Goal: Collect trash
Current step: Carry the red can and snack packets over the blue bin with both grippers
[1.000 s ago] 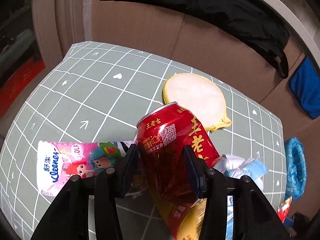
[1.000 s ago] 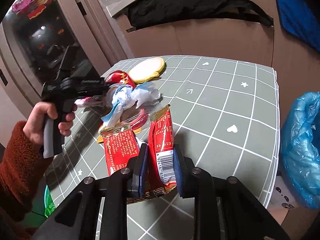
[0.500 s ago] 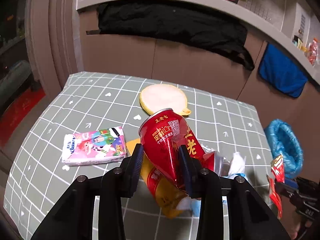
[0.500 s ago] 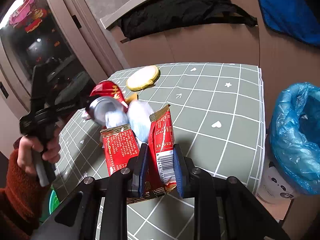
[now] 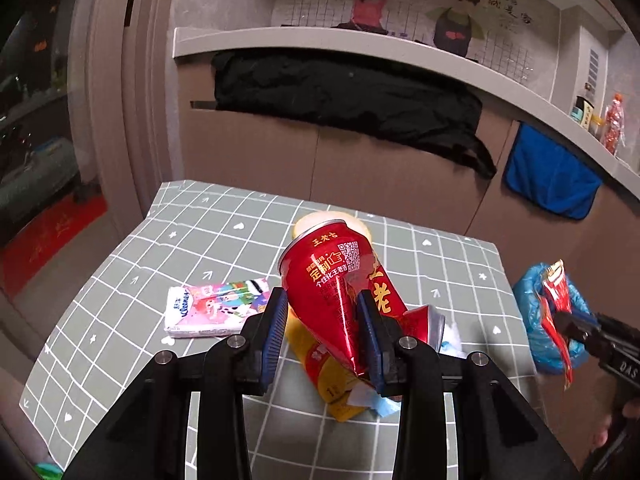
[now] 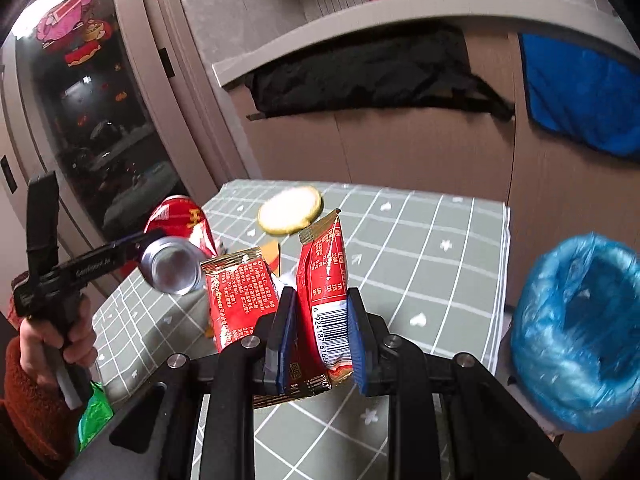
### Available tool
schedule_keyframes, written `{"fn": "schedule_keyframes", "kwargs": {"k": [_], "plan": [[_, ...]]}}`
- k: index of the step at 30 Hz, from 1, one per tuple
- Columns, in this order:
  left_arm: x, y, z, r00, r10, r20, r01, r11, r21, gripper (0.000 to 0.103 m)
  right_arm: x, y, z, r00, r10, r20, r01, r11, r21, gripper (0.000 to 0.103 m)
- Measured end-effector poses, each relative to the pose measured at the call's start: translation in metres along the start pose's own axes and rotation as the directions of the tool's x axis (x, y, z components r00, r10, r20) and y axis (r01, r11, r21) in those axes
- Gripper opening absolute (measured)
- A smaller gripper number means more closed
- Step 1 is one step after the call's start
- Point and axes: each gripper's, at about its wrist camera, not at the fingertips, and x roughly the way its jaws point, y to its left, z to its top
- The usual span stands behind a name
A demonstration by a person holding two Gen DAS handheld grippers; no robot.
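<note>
My left gripper (image 5: 322, 322) is shut on a crushed red drink can (image 5: 336, 280) and holds it above the grey checked table (image 5: 160, 264). The can (image 6: 176, 256) also shows in the right wrist view, held in the air at left. My right gripper (image 6: 320, 320) is shut on a red snack wrapper (image 6: 326, 276) and holds it above the table's right part. A bin lined with a blue bag (image 6: 580, 320) stands beside the table at the right; it also shows in the left wrist view (image 5: 540, 320).
On the table lie a pink Kleenex tissue pack (image 5: 212, 310), a round yellow pad (image 6: 290, 216), a yellow wrapper (image 5: 328, 376) and white and blue crumpled paper (image 5: 450, 340). A second red wrapper (image 6: 240, 296) is left of my right gripper. Cardboard panels stand behind the table.
Both grippers have risen and pulled back from the table with their loads. The right gripper has swung toward the blue bin, which now looks larger.
</note>
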Motion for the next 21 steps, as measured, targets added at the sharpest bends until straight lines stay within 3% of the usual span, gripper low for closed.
{"fn": "schedule_keyframes", "kwargs": {"k": [11, 21], "plan": [[-0.002, -0.047, 0.017, 0.998, -0.056, 0.023, 0.054, 0.997, 0.061, 0.036, -0.018, -0.018, 0.021, 0.996, -0.050, 0.077, 0.052, 0.998, -0.024, 0.023], [0.020, -0.144, 0.045, 0.985, -0.169, 0.040, 0.161, 0.975, 0.152, 0.036, -0.057, -0.083, 0.033, 0.974, -0.138, 0.179, 0.134, 0.990, 0.033, 0.023]]}}
